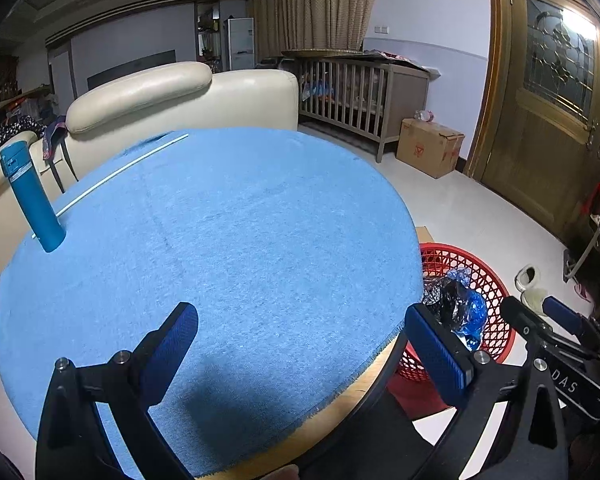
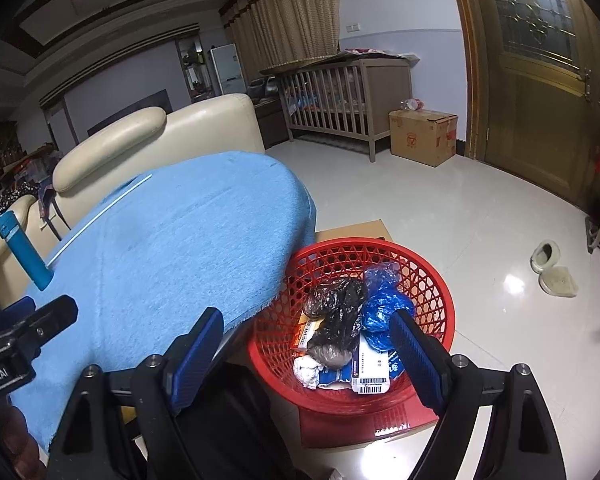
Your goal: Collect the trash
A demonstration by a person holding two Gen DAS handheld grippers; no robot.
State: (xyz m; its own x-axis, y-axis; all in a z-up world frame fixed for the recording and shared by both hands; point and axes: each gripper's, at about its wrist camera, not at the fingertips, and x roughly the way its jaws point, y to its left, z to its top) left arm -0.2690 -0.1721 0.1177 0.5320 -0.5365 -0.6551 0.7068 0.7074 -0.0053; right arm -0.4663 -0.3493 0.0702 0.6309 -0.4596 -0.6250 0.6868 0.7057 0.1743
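A red mesh basket (image 2: 436,276) stands on the floor beside the table. It holds a black plastic bag (image 2: 336,320), a crumpled blue bag (image 2: 384,300), a white barcoded packet (image 2: 370,376) and crumpled white paper (image 2: 308,368). The basket (image 1: 492,280) also shows at the right of the left wrist view. My left gripper (image 1: 300,348) is open and empty over the near edge of the blue cloth (image 1: 220,248). My right gripper (image 2: 308,352) is open and empty above the basket. The right gripper (image 1: 540,316) shows at the right of the left wrist view; the left gripper (image 2: 28,320) shows at the left of the right wrist view.
On the round blue-clothed table stand a blue bottle (image 1: 32,196) and a thin white stick (image 1: 120,172). A cream sofa (image 1: 172,96) is behind it. A crib (image 2: 340,96), cardboard box (image 2: 424,136), wooden door (image 2: 540,92) and slippers (image 2: 552,268) are on the right.
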